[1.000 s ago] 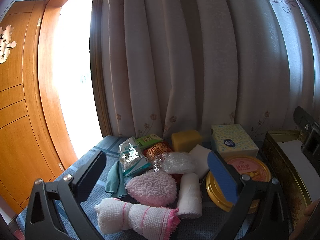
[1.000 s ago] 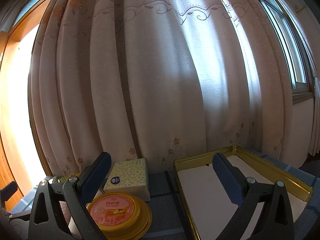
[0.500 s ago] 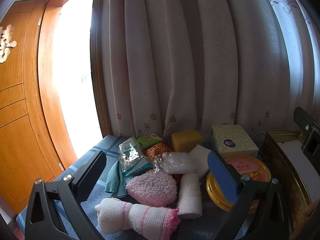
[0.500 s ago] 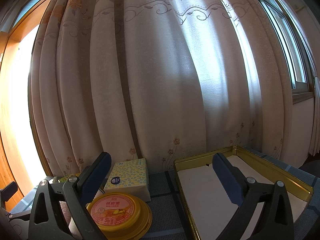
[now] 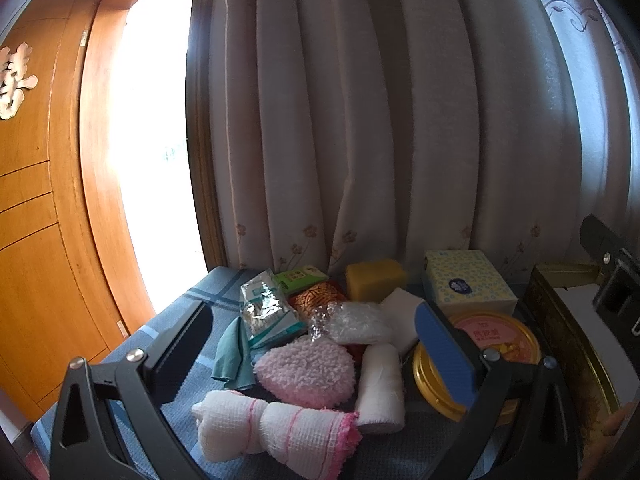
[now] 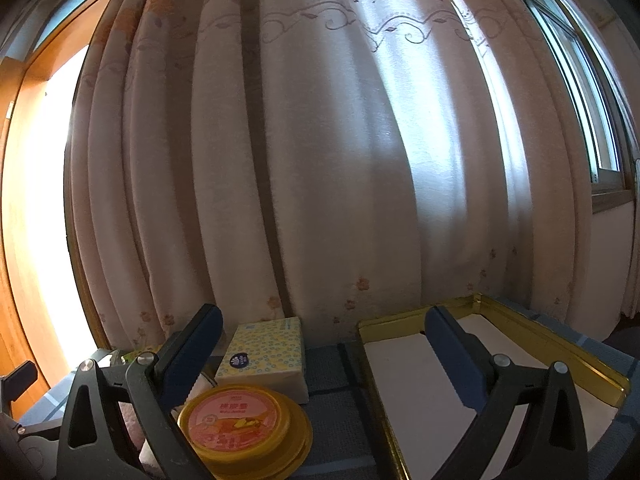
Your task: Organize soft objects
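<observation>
Left wrist view has the left tongs (image 5: 316, 344) spread wide and empty, poised over a heap of soft things without touching any. Between the fingers lie a fluffy pink pad (image 5: 308, 372), a white rolled bandage (image 5: 380, 388) and, nearest, a pink-edged rolled towel (image 5: 276, 428). Farther off sit a clear plastic bag (image 5: 356, 322), a teal cloth (image 5: 232, 356), a red-patterned pouch (image 5: 316, 296), a yellow sponge (image 5: 374, 278) and a tissue pack (image 5: 466, 282). A yellow round tin (image 5: 496, 340) is partly hidden behind the right finger. All rest on a tabletop (image 5: 192, 312) under blue checked cloth, with a pale curtain (image 5: 400, 120) behind and a wooden door (image 5: 36, 220) to the left. At the right edge, a dark piece of the other rig and a gold tray (image 5: 568, 328) are cut off. Right wrist view shows the right tongs (image 6: 324, 344) equally wide and empty, above the tabletop between the tin and the gold tray's white-lined floor; a window frame (image 6: 600, 120) shows at far right.
</observation>
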The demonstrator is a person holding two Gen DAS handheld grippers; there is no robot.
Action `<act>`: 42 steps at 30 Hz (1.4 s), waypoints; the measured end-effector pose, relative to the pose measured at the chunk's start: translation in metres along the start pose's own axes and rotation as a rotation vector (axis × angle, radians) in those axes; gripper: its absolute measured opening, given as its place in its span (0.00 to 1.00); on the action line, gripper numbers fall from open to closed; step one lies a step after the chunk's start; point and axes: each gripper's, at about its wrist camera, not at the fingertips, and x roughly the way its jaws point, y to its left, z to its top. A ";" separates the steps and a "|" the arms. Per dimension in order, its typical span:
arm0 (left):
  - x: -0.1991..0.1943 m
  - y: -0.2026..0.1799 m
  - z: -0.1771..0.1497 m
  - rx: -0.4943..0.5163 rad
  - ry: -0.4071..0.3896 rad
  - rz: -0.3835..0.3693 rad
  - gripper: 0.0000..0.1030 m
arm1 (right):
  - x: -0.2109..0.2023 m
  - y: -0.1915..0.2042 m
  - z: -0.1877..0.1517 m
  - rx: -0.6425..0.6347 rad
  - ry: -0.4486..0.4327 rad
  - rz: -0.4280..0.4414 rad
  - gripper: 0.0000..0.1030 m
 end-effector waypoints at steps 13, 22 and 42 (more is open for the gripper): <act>-0.012 0.023 -0.007 -0.023 0.042 0.021 0.99 | -0.001 0.009 -0.003 -0.030 0.007 0.096 0.99; -0.030 0.086 -0.021 -0.022 0.076 0.090 0.99 | -0.010 0.025 -0.012 -0.061 0.124 0.219 0.99; -0.027 0.172 -0.048 -0.080 0.207 0.261 0.99 | 0.000 0.189 -0.072 -0.513 0.585 0.665 0.77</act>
